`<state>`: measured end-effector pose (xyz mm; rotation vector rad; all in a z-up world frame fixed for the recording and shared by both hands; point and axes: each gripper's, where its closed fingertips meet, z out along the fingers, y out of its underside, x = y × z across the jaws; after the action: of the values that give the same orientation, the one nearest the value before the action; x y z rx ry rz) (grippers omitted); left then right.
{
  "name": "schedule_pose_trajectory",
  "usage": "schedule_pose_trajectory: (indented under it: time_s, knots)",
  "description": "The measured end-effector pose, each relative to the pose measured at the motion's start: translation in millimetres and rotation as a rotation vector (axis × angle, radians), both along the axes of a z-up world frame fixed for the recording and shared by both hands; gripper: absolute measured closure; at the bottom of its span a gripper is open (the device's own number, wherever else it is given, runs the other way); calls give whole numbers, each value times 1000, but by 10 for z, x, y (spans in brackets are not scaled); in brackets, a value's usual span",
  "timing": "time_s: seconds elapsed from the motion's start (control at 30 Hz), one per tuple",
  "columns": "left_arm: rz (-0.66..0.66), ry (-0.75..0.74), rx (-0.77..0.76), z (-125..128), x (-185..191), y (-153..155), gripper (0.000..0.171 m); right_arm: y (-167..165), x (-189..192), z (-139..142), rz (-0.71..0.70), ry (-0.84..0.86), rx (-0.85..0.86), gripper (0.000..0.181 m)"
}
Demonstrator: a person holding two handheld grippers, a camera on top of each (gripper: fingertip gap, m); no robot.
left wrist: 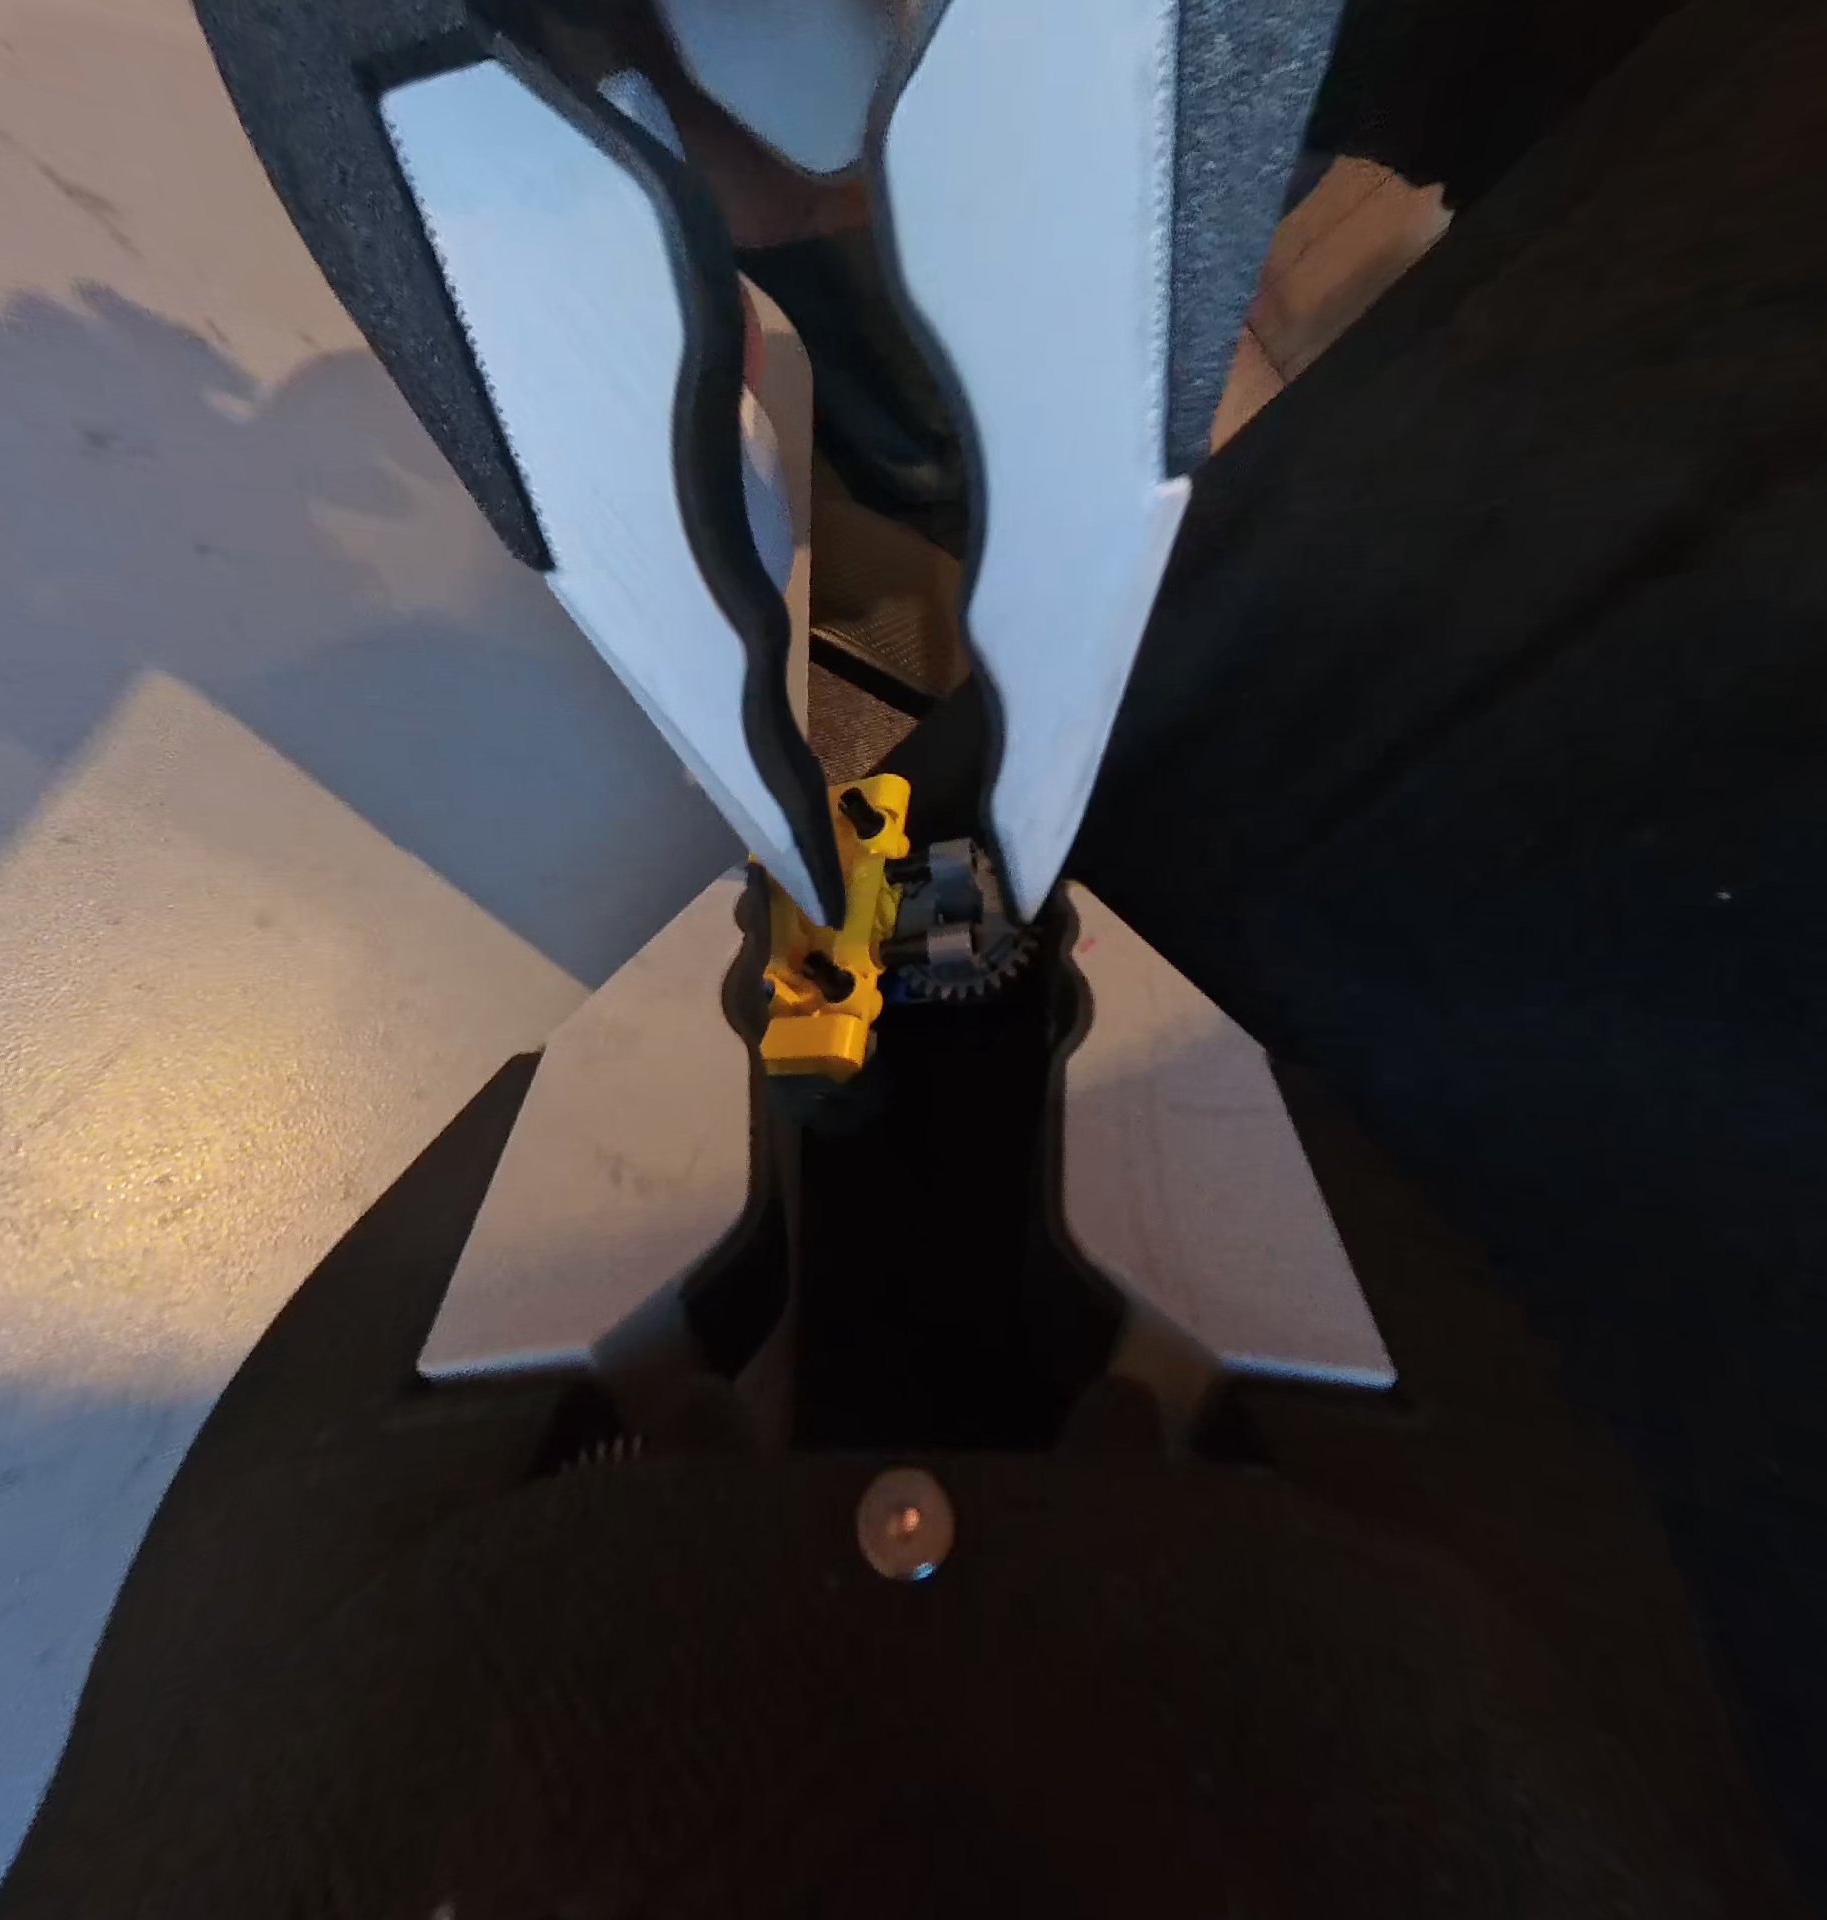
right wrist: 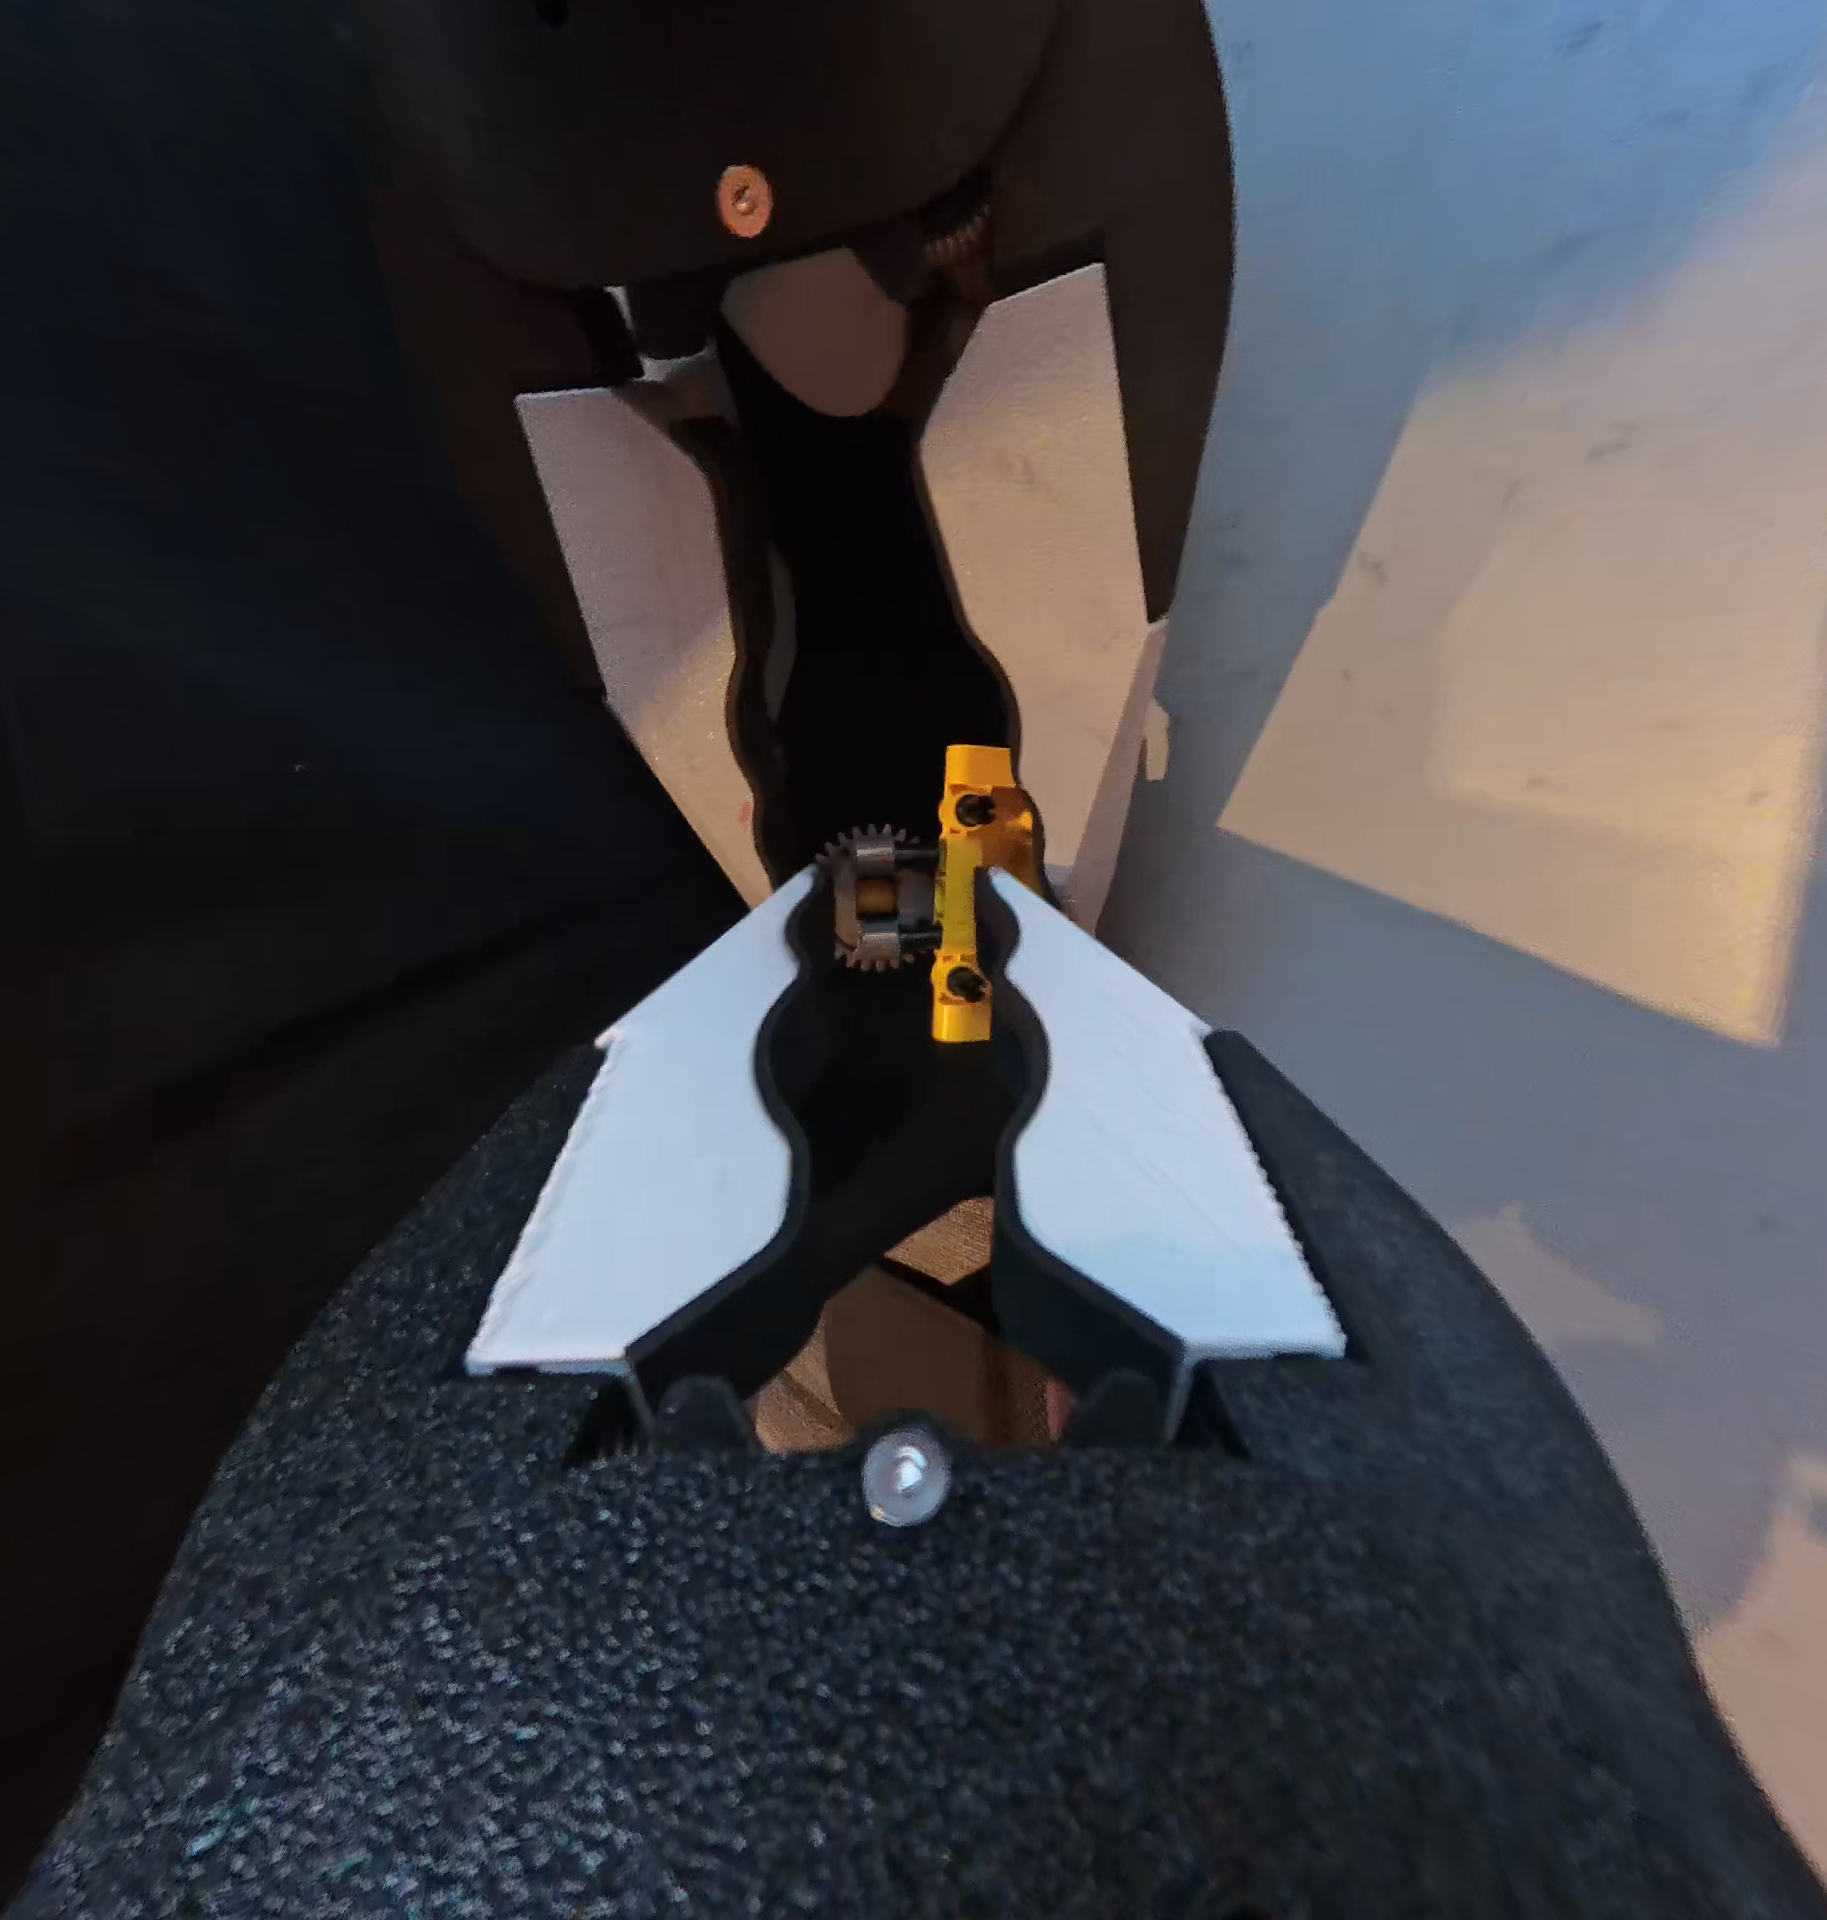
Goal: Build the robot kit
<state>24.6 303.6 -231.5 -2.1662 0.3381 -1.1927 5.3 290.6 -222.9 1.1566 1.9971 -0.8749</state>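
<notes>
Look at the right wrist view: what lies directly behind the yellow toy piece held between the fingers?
Behind the yellow piece stand the left gripper and its white fingers, meeting it tip to tip. A grey gear sits beside it. Farther back, the pale sunlit wall; the rest is covered.

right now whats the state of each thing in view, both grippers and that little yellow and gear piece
left gripper: closed on the assembly from its side
right gripper: closed on the assembly, tips meeting the left gripper's
yellow beam: held off the surface, black pins in its holes
grey gear: mounted beside the yellow beam, between the fingertips
pale surface: lit by a warm patch, shadowed elsewhere
</notes>
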Motion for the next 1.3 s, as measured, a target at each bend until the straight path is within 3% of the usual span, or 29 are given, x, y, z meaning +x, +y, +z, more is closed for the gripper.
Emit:
schedule_pose_trajectory:
  time_s: [0.13, 0.4, 0.63, 0.83, 0.97, 1.13, 1.3]
  knots:
    - [18, 12, -1, -5, -19, -6, 119, -19, -54, -22, -34, -42, 13, 159]
    - [49, 5, 3, 2, -6, 13, 119, -9, -18, -37, 94, 21, 173, 154]
    - [61, 2, -12, -10, -2, -23, 118, -84, 0, -33, 90, -54, 48, 157]
    - [93, -9, -17, -8, -16, -4, 117, -83, 5, -43, 155, -73, 97, 155]
    - [105, -60, -36, 11, -31, -35, 117, -127, 8, -38, 139, -108, -7, 158]
    - [113, -131, -24, 115, -82, -79, 120, -177, 28, 13, 138, -71, -82, 159]
    - [113, -75, 34, 185, -170, -159, 125, -194, 30, 9, 147, 0, -48, 160]
